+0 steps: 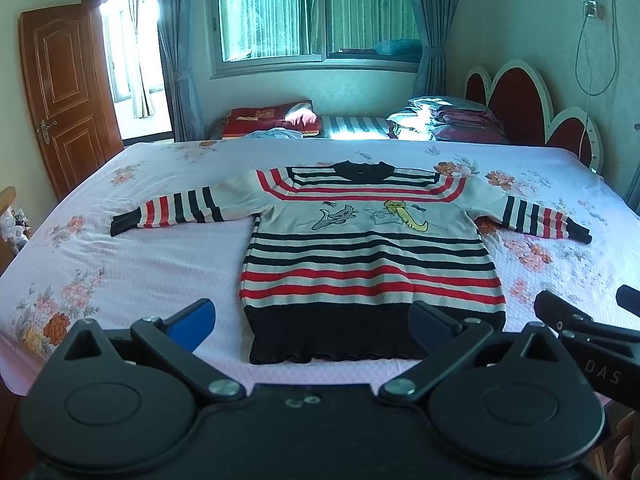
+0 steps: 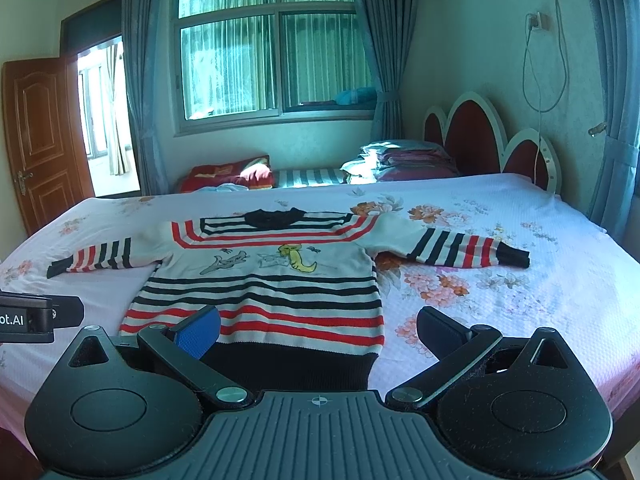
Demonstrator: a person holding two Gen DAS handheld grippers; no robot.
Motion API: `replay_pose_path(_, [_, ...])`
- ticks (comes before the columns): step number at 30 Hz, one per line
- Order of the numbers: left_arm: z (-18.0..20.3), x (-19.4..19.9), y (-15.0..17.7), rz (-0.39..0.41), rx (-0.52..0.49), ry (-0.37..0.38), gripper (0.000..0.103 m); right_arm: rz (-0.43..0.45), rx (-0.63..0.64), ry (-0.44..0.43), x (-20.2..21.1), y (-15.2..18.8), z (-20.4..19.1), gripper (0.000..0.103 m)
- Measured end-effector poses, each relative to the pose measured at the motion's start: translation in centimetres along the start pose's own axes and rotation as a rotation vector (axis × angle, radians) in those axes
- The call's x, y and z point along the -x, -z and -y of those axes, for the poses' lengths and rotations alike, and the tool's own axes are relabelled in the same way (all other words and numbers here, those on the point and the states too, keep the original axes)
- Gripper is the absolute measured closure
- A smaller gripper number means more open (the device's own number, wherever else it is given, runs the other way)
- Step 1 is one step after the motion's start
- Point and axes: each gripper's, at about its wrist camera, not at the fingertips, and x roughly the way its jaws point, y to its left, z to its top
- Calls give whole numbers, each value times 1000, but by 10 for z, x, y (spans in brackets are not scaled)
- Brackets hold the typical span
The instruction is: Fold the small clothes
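A wooden door (image 1: 68, 92) stands open at the far left of the room, and a wide bed (image 1: 120, 264) with a flowered pink sheet fills the middle. On it a small striped sweater (image 1: 368, 252) lies flat, front up, collar toward the window (image 1: 316, 12) and black hem toward the near edge, so its long axis runs straight away from both tools.

Its left sleeve (image 1: 168, 210) reaches out toward the door side, its cuff resting on bare sheet. The left hand-held gripper (image 1: 312, 326) hovers over the near edge of the bed with its fingers spread wide and nothing between them; the hem lies just ahead of it, the body directly in front. The right hand-held gripper (image 2: 320, 330) hangs just beside it, likewise released and empty, its blue left pad (image 2: 200, 330) over the hem's lower corner and its right finger over plain sheet. The right sleeve (image 2: 452, 248) stretches off toward the headboard (image 2: 480, 140), on that tool's side.

Nothing looks folded yet, I'd say. Each sleeve lies forward and outward of the tool on its own side, so the left one seems the nearer choice for the left sleeve and the right one for the right sleeve. The knit looks soft and may sag or drag when lifted by a cuff.
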Motion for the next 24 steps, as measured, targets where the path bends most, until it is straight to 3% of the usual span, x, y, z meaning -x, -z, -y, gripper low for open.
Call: replay_pose_path(24, [1, 0, 1, 6, 0, 3, 0, 6, 0, -5, -1, -1, 2, 0])
